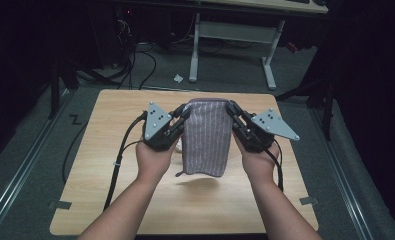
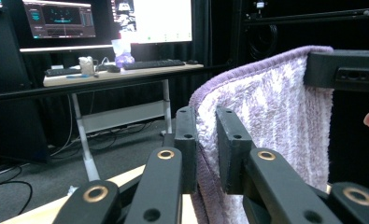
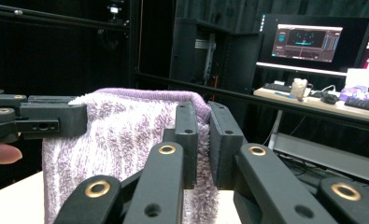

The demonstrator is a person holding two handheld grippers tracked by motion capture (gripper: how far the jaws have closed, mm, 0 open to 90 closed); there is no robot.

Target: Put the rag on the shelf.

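Note:
A purple striped towel (image 1: 206,142) hangs in the air above the wooden table (image 1: 110,200), folded over along its top edge. My left gripper (image 1: 184,113) is shut on the towel's top left corner, and my right gripper (image 1: 231,111) is shut on the top right corner. In the left gripper view the towel (image 2: 271,112) is pinched between my two black jaws (image 2: 205,140), with the other gripper (image 2: 345,70) clamped on the far corner. In the right gripper view the towel (image 3: 126,135) sits between my jaws (image 3: 203,140), with the other gripper (image 3: 37,119) holding its far end.
The table's far edge lies just behind the towel. Beyond it stands a white desk frame (image 1: 270,60) with cables (image 1: 135,65) on the floor. A desk with monitors (image 2: 107,18) and keyboards shows in both gripper views. A rail (image 1: 20,170) runs along the floor at left.

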